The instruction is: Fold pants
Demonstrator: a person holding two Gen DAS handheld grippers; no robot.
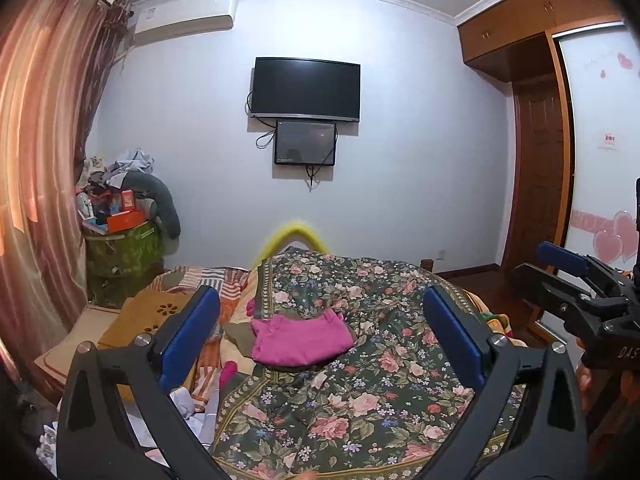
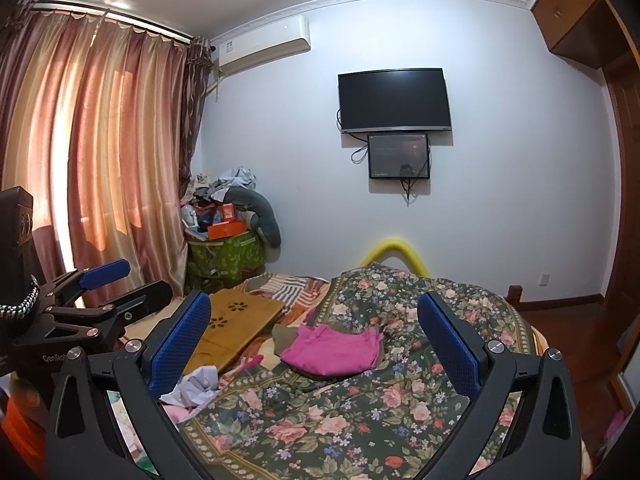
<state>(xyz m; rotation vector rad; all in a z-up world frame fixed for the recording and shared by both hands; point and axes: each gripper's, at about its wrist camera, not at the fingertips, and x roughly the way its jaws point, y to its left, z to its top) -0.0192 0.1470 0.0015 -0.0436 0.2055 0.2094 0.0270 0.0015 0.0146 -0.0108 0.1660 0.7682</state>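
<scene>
Pink pants (image 1: 300,340) lie folded in a compact bundle on the floral bedspread (image 1: 360,400), on top of an olive-brown garment. They also show in the right wrist view (image 2: 334,350). My left gripper (image 1: 320,320) is open and empty, held above the bed, short of the pants. My right gripper (image 2: 314,322) is open and empty too, at a similar height. The right gripper shows at the right edge of the left wrist view (image 1: 568,272); the left gripper shows at the left of the right wrist view (image 2: 116,284).
A wooden lap desk (image 2: 236,324) lies on the bed left of the pants. Crumpled white cloth (image 2: 196,388) sits near the left bed edge. A green bin piled with clutter (image 2: 224,248) stands in the corner by the curtain. A yellow bed rail (image 2: 396,252) is at the foot.
</scene>
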